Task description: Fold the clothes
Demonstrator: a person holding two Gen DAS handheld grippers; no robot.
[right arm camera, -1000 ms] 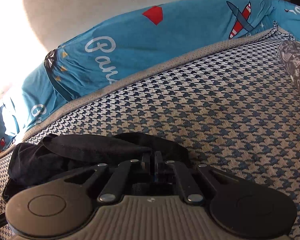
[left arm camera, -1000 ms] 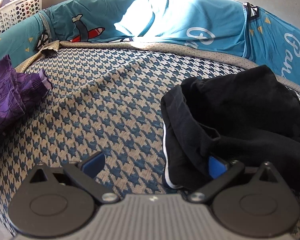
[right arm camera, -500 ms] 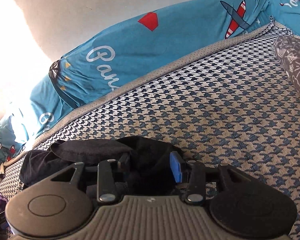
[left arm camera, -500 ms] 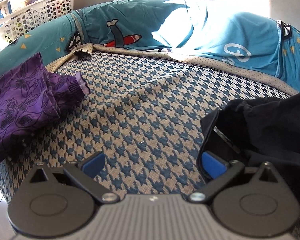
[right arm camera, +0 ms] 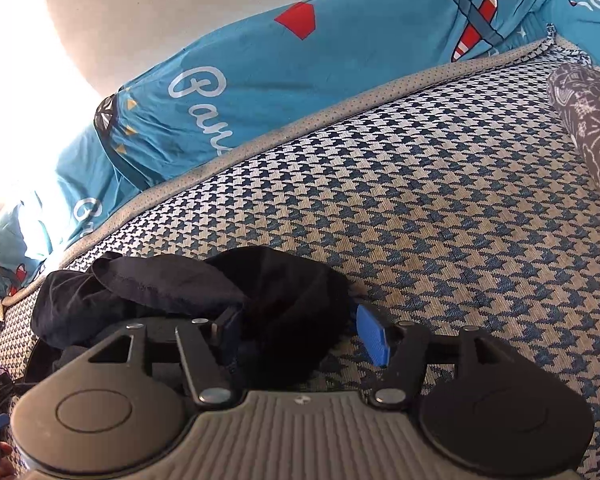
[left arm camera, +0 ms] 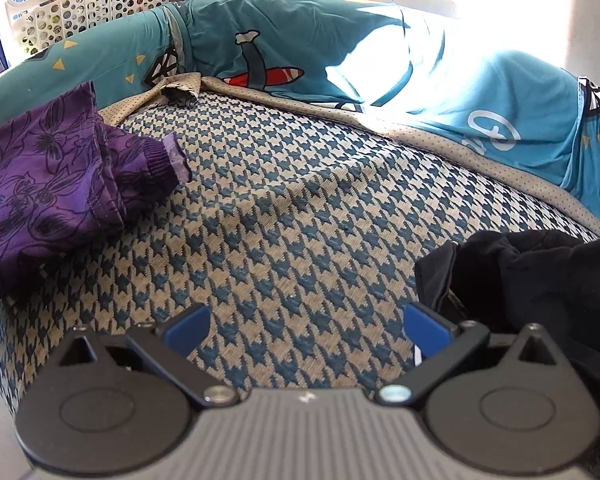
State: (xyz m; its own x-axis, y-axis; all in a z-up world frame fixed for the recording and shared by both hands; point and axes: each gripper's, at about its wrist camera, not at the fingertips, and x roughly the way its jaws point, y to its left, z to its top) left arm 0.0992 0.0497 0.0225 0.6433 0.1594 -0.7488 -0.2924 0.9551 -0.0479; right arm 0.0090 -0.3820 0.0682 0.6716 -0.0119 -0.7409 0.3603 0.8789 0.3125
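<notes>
A crumpled black garment (right arm camera: 204, 292) lies on the blue-and-beige houndstooth mat (right arm camera: 440, 216). My right gripper (right arm camera: 300, 334) is open, and a bunched fold of the black cloth sits loose between its blue pads (right arm camera: 374, 340). In the left wrist view the same black garment (left arm camera: 540, 280) is heaped at the right, just behind the right finger. My left gripper (left arm camera: 306, 328) is open wide over bare mat (left arm camera: 300, 220), with nothing between its fingers. A purple flower-print garment (left arm camera: 52, 184) lies crumpled at the mat's left edge.
Teal bedding (left arm camera: 260, 40) with aeroplane prints runs along the back of the mat, also seen in the right wrist view (right arm camera: 300, 68). A white perforated laundry basket (left arm camera: 88, 4) stands behind at the far left. A grey patterned cloth roll (right arm camera: 588, 128) lies at the right.
My right gripper, shut on the black garment a second ago, has opened and let it go. My left gripper has drawn left off the black garment, bringing the purple one further into view.
</notes>
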